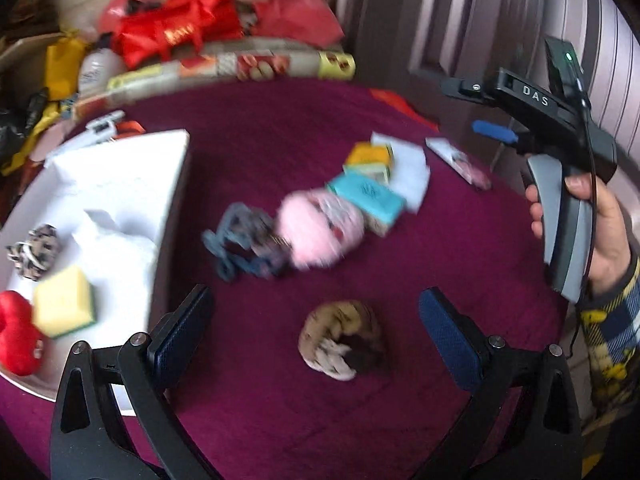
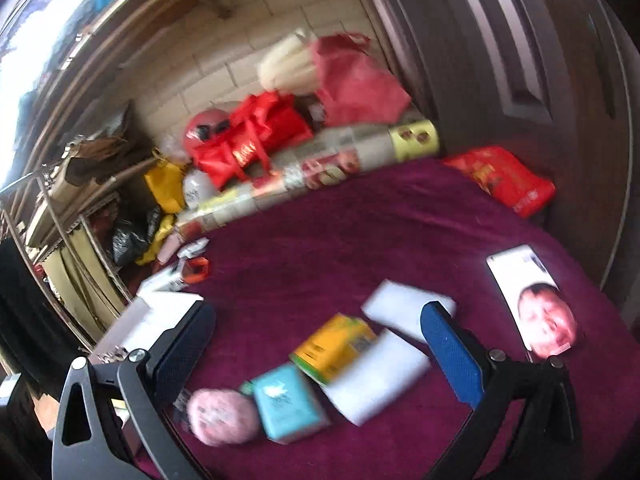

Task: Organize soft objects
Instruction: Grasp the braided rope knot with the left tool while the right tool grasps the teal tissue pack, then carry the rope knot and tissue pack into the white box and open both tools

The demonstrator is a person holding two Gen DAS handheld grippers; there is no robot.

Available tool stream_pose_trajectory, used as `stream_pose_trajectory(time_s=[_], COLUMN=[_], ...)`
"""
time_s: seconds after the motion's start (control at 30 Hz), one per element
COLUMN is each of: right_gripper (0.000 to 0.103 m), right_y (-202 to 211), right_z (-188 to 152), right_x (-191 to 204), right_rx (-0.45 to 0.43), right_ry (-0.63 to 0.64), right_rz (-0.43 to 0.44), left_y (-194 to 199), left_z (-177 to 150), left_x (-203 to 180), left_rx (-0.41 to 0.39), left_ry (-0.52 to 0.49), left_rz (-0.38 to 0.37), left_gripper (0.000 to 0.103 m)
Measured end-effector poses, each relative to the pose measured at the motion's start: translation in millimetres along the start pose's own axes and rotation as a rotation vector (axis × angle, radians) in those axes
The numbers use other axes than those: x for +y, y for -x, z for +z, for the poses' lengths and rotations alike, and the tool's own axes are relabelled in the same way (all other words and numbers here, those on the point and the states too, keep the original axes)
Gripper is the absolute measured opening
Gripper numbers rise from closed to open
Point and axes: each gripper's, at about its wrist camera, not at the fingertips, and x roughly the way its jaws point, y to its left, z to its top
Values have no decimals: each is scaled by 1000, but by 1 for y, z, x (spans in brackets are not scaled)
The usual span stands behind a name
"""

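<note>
A brown-and-cream scrunchie lies on the maroon surface right between the spread fingers of the left tool, a little ahead of them and not touching either pad. It looks like a loose, puffy ring of fabric, soft enough to squash flat under a pinch. That tool is apart and holds nothing.

Just beyond it sit a dark blue-grey scrunchie and a fuzzy pink ball, touching each other. Past those lie a teal box, a yellow box and some white sheets, which I judge are not soft goods.

Off to that tool's left is the white tray. It already carries a leopard-print scrunchie, a yellow sponge with a green back, and a red plush piece. So I'd say 3 items are sorted and 3 soft ones are left on the cloth.

The right tool hangs over the boxes with its fingers also wide apart and empty; the pink ball is near its left finger. A hand grips its handle. A phone lies beyond its right finger.
</note>
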Motion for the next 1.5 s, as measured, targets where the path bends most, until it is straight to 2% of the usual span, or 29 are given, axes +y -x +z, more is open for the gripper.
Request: stream_pose_trajectory(time_s=[0.17,0.23,0.27,0.3,0.43,0.57,0.6,0.63,0.67,0.73,0.83,1.03,1.27,1.4,1.5], right_gripper=[101,87,77,70,68,67,61,55,51,50,50,50,50,50,50], right_y=[-29,-37,-43,-47,-59,-68,-72,-76,-78,-74,-66,-37,0,17,27], right_z=[-35,-47,-53,-57,-66,-73,-74,-75,-78,-79,-77,-63,-45,-41,-36], right_x=[20,35,43,49,61,67,65,64,61,59,55,49,60,64,63], right_rx=[187,237,262,277,310,326,339,359,369,357,353,274,123,28,-25], right_ry=[170,257,308,341,405,461,464,460,452,452,421,345,290,247,208], right_rz=[44,54,55,55,43,2,-5,-3,-1,2,28,44,97,100,117], left_y=[-26,-32,-33,-35,-38,-41,-43,-44,-45,-42,-37,-17,12,26,32], left_z=[-7,-11,-11,-11,-15,-20,-21,-23,-24,-24,-25,-19,3,11,10], left_x=[-11,-13,-13,-14,-16,-23,-24,-23,-22,-20,-20,-19,-9,6,12], left_rx=[102,108,109,114,128,139,147,155,158,151,132,64,-68,-168,-208], left_ry=[-62,-78,-82,-85,-95,-150,-154,-151,-146,-139,-133,-107,-54,57,93], left_rz=[10,14,17,18,0,17,22,21,24,7,3,12,129,203,264], left_gripper=[103,102,99,94,79,79,73,54,52,41,39,39,39,39,39])
